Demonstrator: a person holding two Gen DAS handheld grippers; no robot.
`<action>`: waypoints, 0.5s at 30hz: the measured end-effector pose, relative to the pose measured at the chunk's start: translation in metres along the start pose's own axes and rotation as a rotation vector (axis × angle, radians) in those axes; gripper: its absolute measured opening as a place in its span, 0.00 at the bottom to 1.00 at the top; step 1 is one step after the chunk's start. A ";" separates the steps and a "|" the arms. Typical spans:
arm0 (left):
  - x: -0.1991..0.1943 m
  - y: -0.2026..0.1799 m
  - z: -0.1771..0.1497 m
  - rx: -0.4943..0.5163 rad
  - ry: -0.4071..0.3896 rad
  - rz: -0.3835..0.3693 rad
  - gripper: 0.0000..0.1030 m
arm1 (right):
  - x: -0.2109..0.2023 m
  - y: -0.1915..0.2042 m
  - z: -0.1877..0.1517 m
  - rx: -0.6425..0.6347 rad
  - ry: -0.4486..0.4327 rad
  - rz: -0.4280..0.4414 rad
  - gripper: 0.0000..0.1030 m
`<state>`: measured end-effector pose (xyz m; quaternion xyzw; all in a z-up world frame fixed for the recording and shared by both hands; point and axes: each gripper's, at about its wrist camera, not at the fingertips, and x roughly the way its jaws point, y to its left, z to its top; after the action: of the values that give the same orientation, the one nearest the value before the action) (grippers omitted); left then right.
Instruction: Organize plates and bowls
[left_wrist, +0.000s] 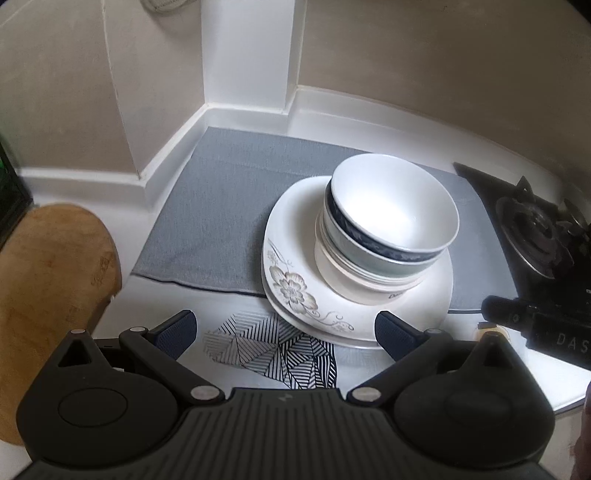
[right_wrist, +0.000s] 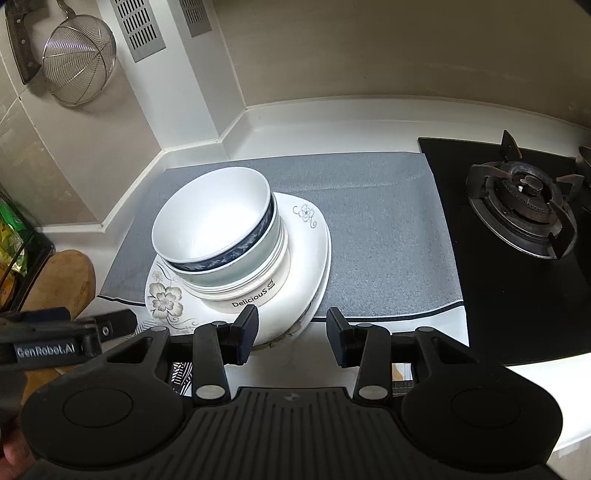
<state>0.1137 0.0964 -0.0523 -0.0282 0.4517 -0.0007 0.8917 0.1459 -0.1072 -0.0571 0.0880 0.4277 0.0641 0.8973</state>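
I saw the white counter (right_wrist: 369, 122) only in part: a grey mat (right_wrist: 388, 236) covered its middle, and both claws' black bodies blocked the near edge. The black stove (right_wrist: 517, 258) ran off the right side of my right view. The wooden board (left_wrist: 48, 280) at the left was cut by the frame, and I could not tell what the green packets beyond it were. The stack of plates (right_wrist: 310, 258) sat on the mat's front edge, overhanging onto the counter; how many plates lay under the top one I could not make out. Three nested bowls (right_wrist: 218, 236) stood on the plates, the lower two mostly hidden inside each other. A striped black-and-white sheet (left_wrist: 277, 350) lay partly under the plates.

My left claw (left_wrist: 286, 332) stood wide open and empty, the plates' near rim between and just beyond its fingertips. My right claw (right_wrist: 291, 332) was partly open, gripping nothing, its left finger (right_wrist: 245, 332) overlapping the plate rim in view; I could not tell whether it touched.
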 end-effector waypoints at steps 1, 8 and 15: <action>0.000 0.001 0.000 -0.005 0.003 -0.002 1.00 | 0.001 0.001 0.000 -0.001 0.004 -0.004 0.42; 0.000 0.004 -0.003 0.003 0.005 0.003 1.00 | 0.007 0.011 0.001 -0.022 0.034 -0.011 0.42; 0.000 0.007 -0.001 0.002 -0.001 -0.001 1.00 | 0.011 0.021 0.003 -0.043 0.041 -0.002 0.42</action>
<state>0.1128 0.1031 -0.0537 -0.0276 0.4511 -0.0016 0.8920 0.1541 -0.0847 -0.0591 0.0668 0.4446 0.0744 0.8901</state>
